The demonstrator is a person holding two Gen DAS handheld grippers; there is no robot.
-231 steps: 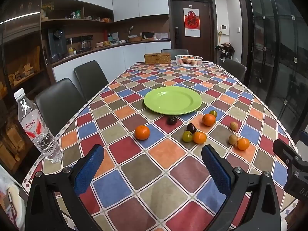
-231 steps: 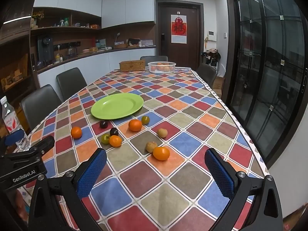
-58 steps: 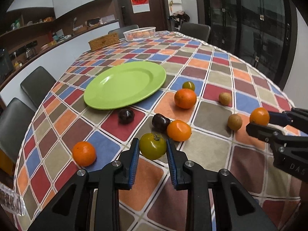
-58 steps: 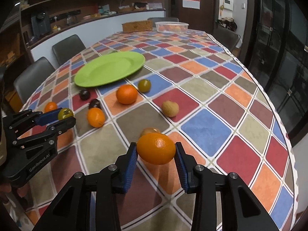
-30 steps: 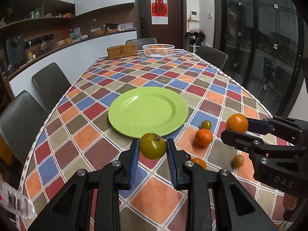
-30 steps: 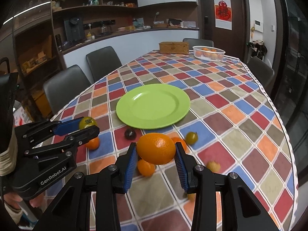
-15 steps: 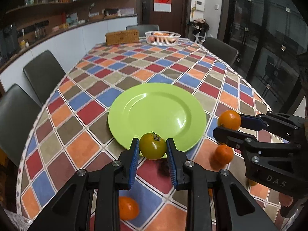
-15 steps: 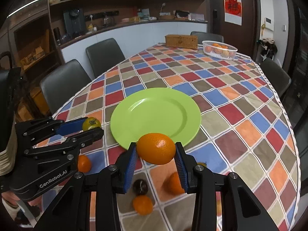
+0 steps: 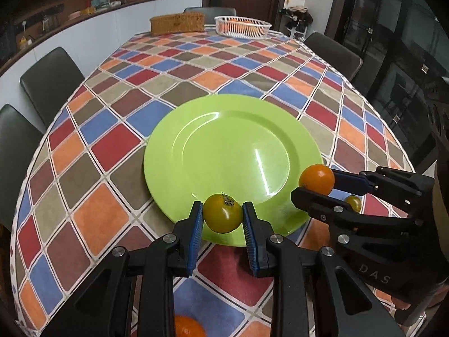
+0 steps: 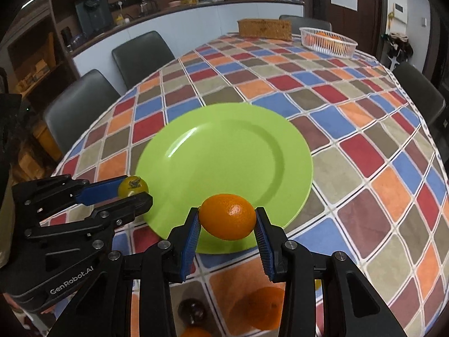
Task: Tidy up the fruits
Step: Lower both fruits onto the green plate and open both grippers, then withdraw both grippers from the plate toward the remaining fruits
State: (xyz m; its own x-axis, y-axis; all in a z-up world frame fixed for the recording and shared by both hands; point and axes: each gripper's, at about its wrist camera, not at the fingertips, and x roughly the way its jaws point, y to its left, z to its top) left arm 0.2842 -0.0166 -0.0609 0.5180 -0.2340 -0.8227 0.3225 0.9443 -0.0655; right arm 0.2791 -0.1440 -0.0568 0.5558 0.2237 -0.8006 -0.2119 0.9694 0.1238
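My left claw [image 9: 222, 216] is closed on a yellow-green tomato [image 9: 222, 216], both blue pads [image 9: 196, 224] pressed against its sides, stem end up. In the left wrist view the tomato sits at lower centre of the frame, over the near rim of the green plate [image 9: 224, 140].

My right claw [image 10: 227, 220] grips an orange [image 10: 228, 216] across its long axis, with pads on both ends. In the right wrist view the orange hangs at lower centre, over the plate's near edge. I also see this claw at the right of the left wrist view, orange at its tip beside the plate's right rim. The left claw appears at the left of the right wrist view, tomato at the plate's left rim.

The plate lies in the middle of both frames on the counter [image 9: 112, 146], which carries a checked cloth.

Loose fruit on the cloth:
- an orange fruit [image 9: 186, 326] at the bottom edge of the left wrist view;
- a small yellow-green fruit [image 9: 354, 202] behind the right claw;
- a dark fruit [image 10: 193, 311] and another orange fruit [image 10: 263, 306], blurred, at the bottom of the right wrist view.

At the top of both frames stand a white basket [image 9: 243, 27] holding orange fruit and a woven box [image 9: 177, 23]. Dark chairs [image 9: 50, 84] line the left side.
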